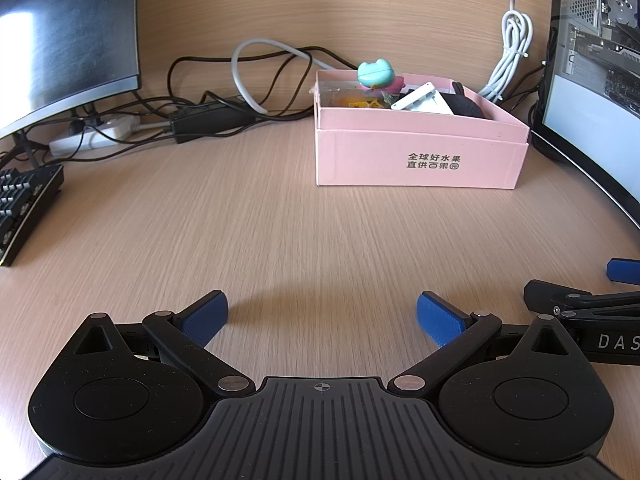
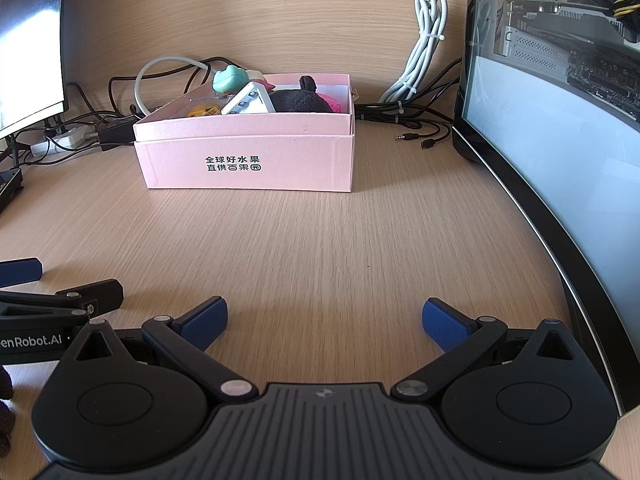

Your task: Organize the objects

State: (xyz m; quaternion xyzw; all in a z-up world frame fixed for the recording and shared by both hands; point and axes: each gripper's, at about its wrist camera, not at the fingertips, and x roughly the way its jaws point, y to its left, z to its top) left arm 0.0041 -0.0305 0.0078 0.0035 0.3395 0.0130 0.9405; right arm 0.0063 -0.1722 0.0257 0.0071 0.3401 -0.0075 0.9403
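A pink cardboard box (image 1: 420, 156) (image 2: 248, 164) stands on the wooden desk, far ahead of both grippers. Inside it lie a teal frog toy (image 1: 374, 72) (image 2: 229, 78), a white block (image 1: 420, 100) (image 2: 248, 100), a black plush (image 1: 466, 104) (image 2: 300, 98) and a clear packet with yellow pieces (image 1: 352, 100) (image 2: 202, 110). My left gripper (image 1: 322, 320) is open with only bare desk between its blue pads. My right gripper (image 2: 324, 320) is open too, holding nothing. Each gripper shows at the edge of the other's view, side by side.
A monitor (image 1: 60, 40) and a keyboard (image 1: 20, 208) sit at the left. A glass-sided computer case (image 2: 560, 100) lines the right. Tangled cables (image 1: 224, 92) and a power strip (image 1: 92, 136) lie behind the box, with a white cable bundle (image 2: 424, 40) against the wall.
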